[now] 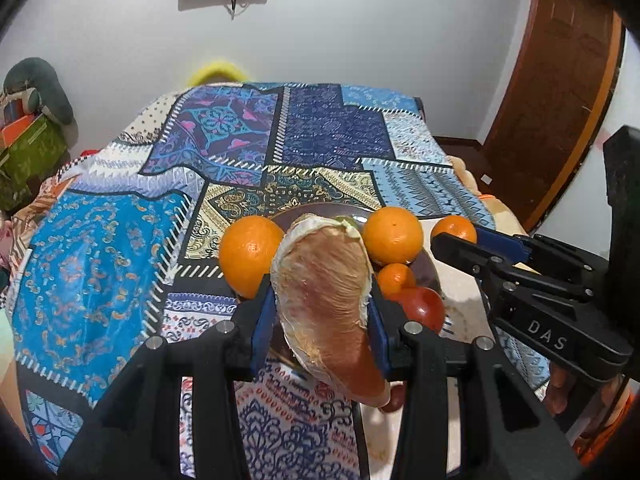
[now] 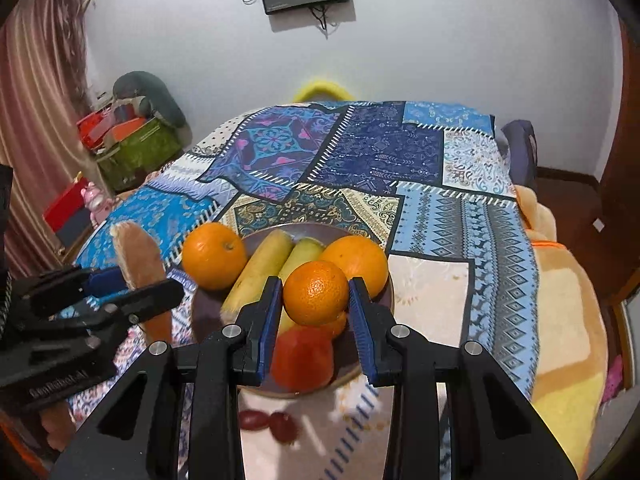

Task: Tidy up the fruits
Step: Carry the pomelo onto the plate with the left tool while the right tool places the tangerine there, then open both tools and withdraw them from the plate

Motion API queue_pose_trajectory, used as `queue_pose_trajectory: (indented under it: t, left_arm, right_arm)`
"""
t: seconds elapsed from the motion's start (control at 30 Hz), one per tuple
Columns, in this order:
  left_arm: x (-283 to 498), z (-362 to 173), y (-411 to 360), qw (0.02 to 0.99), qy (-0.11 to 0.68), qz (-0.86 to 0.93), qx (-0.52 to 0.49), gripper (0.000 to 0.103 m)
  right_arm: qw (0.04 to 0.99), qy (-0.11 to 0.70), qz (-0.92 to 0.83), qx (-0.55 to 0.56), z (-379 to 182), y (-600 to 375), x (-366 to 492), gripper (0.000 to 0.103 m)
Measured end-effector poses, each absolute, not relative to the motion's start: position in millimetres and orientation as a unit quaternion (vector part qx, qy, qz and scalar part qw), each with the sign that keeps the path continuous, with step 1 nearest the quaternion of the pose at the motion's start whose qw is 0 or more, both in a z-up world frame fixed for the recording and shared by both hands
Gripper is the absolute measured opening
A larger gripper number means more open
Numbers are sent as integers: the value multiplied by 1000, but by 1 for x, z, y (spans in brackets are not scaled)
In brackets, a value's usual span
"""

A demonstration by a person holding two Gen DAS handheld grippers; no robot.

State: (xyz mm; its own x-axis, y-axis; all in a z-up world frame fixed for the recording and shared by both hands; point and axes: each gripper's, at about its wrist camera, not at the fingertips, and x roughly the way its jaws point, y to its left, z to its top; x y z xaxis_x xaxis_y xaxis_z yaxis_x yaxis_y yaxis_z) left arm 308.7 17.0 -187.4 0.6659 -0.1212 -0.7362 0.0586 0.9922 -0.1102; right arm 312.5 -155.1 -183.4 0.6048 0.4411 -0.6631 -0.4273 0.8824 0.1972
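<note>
My left gripper (image 1: 320, 312) is shut on a peeled pomelo segment (image 1: 324, 292), held above the near edge of the brown plate (image 1: 430, 276); it also shows in the right wrist view (image 2: 138, 256). My right gripper (image 2: 316, 312) is shut on a small orange (image 2: 316, 292) above the plate (image 2: 204, 312). The plate holds two large oranges (image 2: 214, 256), (image 2: 358, 260), two bananas (image 2: 260, 268), a red tomato (image 2: 302, 356) and another small orange (image 1: 396, 278).
The plate sits on a patchwork cloth (image 2: 360, 168) over a bed. Two dark red grapes (image 2: 268, 422) lie on the cloth in front of the plate. An orange blanket (image 2: 568, 320) hangs off the right side. Boxes (image 2: 132, 148) stand far left.
</note>
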Motion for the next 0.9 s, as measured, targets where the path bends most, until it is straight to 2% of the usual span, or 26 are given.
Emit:
queue_pose_trajectory:
  t: [0.43,0.6,0.67,0.73,0.9]
  left_arm:
    - [331,-213,27,900,431,-25,-65,42]
    - [331,-212,29,896,435,-32,-82,47]
    - [328,-210,30,895,436,-35,-90,52]
    - [324,-208,29,894,437,-39,-94,54]
    - [309,-195,28,898,431,-35,-87,54]
  right_arm:
    - [878,397,268,-6,-211,-138,337,31]
    - [871,408,273,-6,-215,-138,337,31]
    - [873,407,270,-7,-214,-140,335,34]
    - [876,404,265,-8,-212,-141,334,43]
    - [880,399,258,-15,-205,-147,325,44]
